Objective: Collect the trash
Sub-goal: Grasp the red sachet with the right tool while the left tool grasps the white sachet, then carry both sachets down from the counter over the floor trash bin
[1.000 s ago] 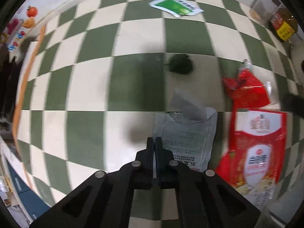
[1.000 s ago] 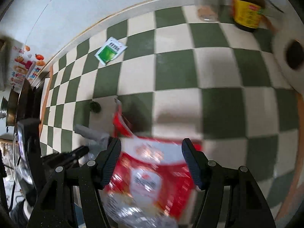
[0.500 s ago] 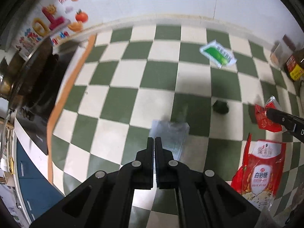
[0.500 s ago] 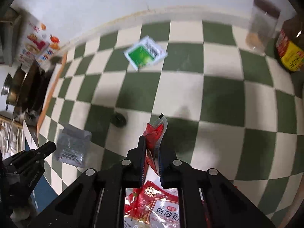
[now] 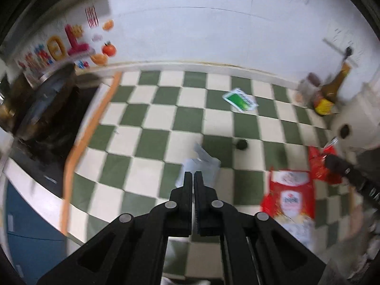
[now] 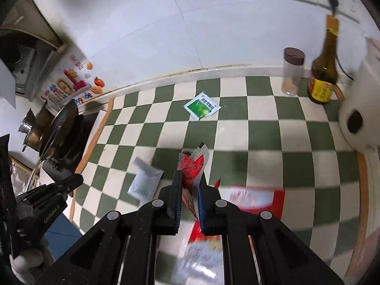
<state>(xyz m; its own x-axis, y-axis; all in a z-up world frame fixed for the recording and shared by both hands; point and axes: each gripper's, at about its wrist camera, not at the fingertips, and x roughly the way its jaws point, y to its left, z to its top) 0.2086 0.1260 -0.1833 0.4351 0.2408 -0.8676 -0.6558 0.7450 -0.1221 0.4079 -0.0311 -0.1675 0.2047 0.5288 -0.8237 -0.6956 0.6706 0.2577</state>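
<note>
A green-and-white checked counter [image 6: 261, 109] runs back to a white wall. The right gripper [image 6: 190, 185] pinches a small red wrapper [image 6: 193, 166], lifted above a large red bag [image 6: 251, 199]. The left gripper [image 5: 192, 178] has its fingers pressed together on a pale sachet [image 5: 201, 166]. A green packet [image 6: 201, 106] lies farther back, near a brown bottle [image 6: 324, 71] and a jar [image 6: 292, 71].

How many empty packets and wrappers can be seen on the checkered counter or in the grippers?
4. A green packet lies near the wall; a clear packet is in the left gripper; a small red wrapper is in the right gripper; a large red bag lies below. Others may be hidden.
</note>
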